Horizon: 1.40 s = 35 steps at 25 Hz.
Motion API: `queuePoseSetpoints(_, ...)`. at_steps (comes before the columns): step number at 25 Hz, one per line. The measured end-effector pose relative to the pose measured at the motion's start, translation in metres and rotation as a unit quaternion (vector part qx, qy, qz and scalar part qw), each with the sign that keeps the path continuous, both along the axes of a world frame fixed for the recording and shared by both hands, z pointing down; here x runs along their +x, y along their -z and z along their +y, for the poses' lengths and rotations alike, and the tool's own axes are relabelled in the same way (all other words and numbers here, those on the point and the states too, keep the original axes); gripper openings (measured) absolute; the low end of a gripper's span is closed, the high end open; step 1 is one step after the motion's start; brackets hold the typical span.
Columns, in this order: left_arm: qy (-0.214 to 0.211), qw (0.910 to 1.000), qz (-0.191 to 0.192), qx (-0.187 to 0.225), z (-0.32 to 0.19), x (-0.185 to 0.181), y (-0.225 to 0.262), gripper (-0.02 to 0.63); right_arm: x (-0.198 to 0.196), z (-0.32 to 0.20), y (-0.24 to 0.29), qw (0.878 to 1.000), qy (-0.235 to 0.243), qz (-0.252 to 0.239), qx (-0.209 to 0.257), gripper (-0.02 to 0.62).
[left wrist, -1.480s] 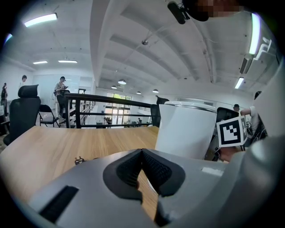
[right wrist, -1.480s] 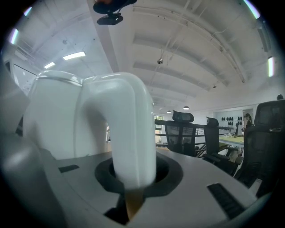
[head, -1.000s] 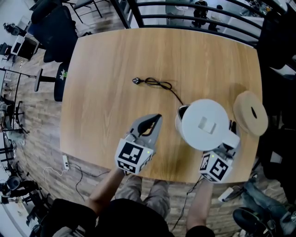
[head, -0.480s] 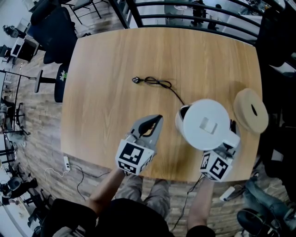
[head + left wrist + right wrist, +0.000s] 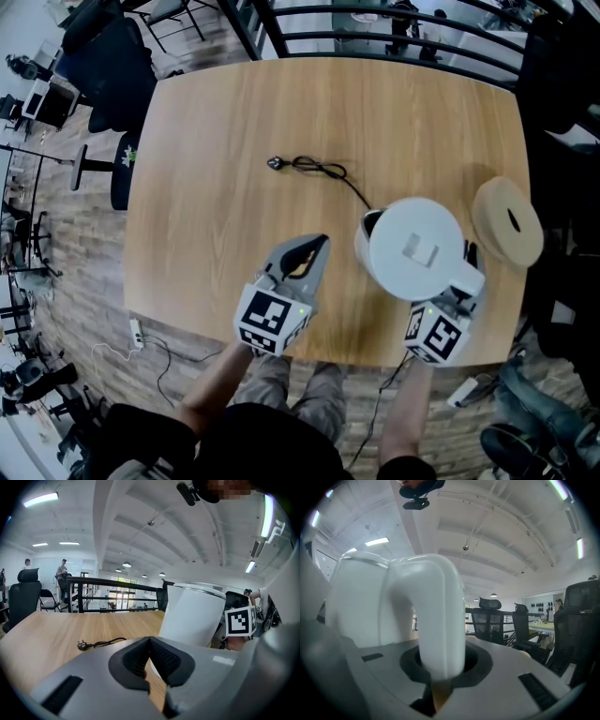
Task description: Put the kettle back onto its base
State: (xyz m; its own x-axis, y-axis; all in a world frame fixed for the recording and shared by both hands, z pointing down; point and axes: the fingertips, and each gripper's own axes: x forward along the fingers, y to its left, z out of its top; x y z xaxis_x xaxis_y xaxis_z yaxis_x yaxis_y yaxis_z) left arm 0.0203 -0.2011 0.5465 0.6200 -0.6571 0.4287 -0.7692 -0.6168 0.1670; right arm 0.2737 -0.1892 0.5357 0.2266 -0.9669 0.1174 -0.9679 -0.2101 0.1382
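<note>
The white kettle stands upright at the table's near right, and it also fills the right of the left gripper view. Its base is hidden; the black cord runs from its plug under the kettle. My right gripper grips the kettle's handle, which fills the gap between the jaws; they are easing open slightly. My left gripper hovers just left of the kettle, shut and empty, its pads meeting.
A round wooden disc with a slot lies at the table's right edge, close to the kettle. The wooden table has a black railing behind it. Office chairs stand at the far left.
</note>
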Motion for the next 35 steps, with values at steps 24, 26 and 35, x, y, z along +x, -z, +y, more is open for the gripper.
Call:
queuePoseSetpoints(24, -0.006, 1.0000, -0.005, -0.004, 0.004, -0.007, -0.007, -0.002, 0.005, 0.016, -0.028, 0.998, -0.058, -0.019, -0.031, 0.195)
queuePoseSetpoints(26, -0.006, 1.0000, -0.006, -0.001, 0.003, -0.009, -0.006, -0.002, 0.004, 0.018, -0.033, 0.997, -0.059, -0.024, -0.036, 0.202)
queuePoseSetpoints(35, -0.011, 0.9999, -0.005, -0.005, 0.007, -0.009, -0.006, -0.002, 0.003, 0.025, -0.039, 0.997, -0.060, -0.028, -0.041, 0.215)
